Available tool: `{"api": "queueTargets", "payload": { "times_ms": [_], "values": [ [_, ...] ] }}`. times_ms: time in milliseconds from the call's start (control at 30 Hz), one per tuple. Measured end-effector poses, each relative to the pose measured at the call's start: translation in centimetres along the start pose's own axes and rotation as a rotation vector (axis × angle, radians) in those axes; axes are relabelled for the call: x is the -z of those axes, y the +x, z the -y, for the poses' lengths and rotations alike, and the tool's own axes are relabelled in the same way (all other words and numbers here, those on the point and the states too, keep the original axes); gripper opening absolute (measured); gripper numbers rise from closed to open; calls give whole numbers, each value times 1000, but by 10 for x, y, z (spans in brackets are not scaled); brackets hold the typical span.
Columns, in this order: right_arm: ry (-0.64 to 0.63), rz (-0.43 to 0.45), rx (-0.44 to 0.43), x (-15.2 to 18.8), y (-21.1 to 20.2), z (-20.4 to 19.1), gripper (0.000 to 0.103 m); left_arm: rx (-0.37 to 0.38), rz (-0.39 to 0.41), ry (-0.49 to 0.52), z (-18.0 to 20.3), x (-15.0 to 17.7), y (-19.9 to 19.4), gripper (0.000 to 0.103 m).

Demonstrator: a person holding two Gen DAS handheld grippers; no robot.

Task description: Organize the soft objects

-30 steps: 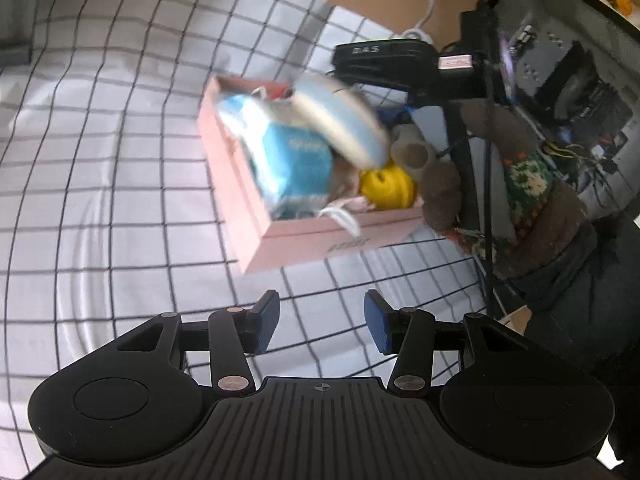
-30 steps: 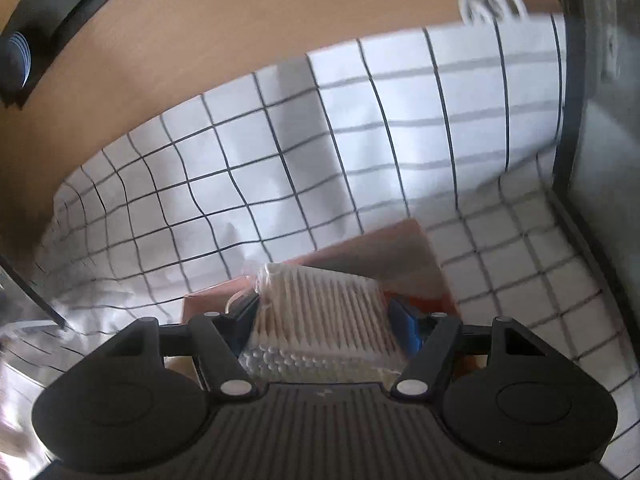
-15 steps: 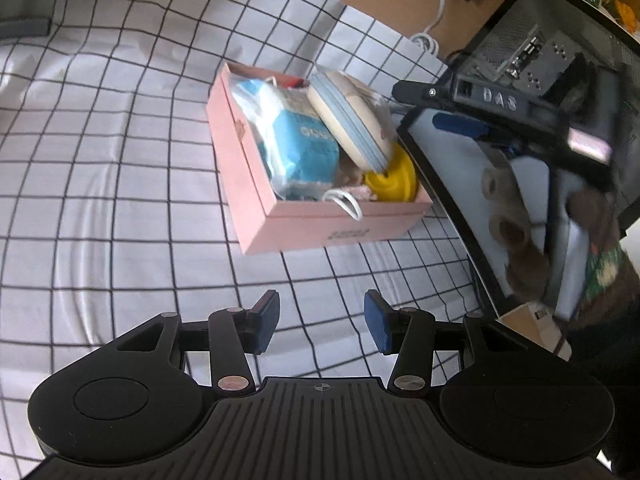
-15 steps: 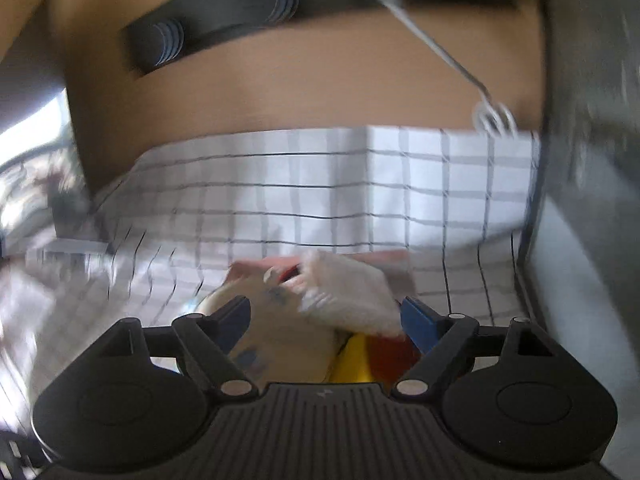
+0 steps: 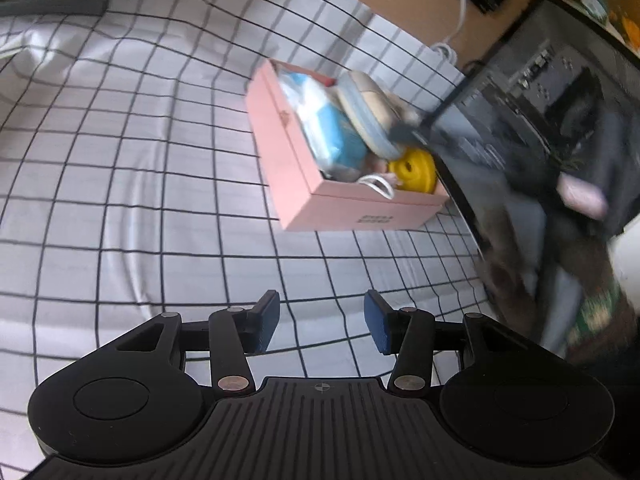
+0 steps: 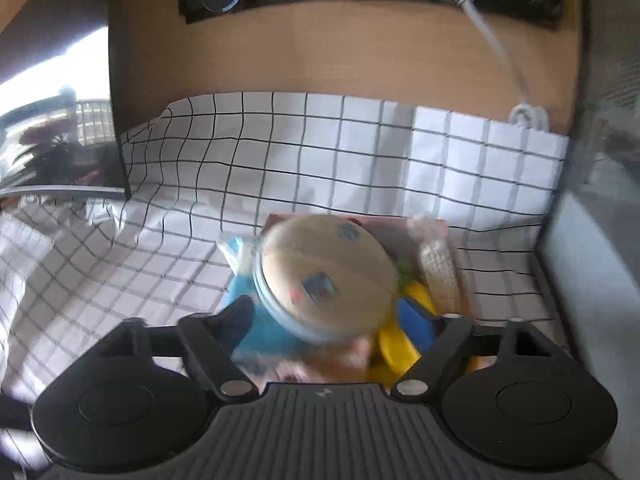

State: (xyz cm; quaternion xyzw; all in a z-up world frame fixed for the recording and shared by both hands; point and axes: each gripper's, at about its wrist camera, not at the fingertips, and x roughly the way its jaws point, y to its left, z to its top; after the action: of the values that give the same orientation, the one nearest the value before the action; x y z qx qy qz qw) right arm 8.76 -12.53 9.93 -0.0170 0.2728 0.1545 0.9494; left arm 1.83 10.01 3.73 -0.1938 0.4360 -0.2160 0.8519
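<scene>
Left wrist view: the left gripper point(image 5: 322, 322) hangs over the checked cloth point(image 5: 120, 184), its blue pads point(image 5: 268, 320) spread apart with only cloth between them. Farther off to the right sits the pink box point(image 5: 340, 216), packed with a blue packet point(image 5: 334, 136), a round beige pouch point(image 5: 370, 114) and a yellow toy point(image 5: 414, 170). Right wrist view: the right gripper point(image 6: 332, 320) stands over that box, its jaws having just been opening, wide apart and pinching nothing; the round beige pouch point(image 6: 324, 276) lies beneath them, with a cotton-swab pack point(image 6: 438, 272) to its right.
</scene>
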Motion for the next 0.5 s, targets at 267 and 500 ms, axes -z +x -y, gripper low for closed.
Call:
{"api": "queueTargets", "payload": {
  "times_ms": [267, 500],
  "values": [
    [-82, -93, 151, 68, -27, 7, 86, -33, 12, -44, -10, 9, 2, 51],
    [33, -222, 190, 102, -24, 12, 86, -140, -13, 46, -2, 20, 20, 52]
  ]
}}
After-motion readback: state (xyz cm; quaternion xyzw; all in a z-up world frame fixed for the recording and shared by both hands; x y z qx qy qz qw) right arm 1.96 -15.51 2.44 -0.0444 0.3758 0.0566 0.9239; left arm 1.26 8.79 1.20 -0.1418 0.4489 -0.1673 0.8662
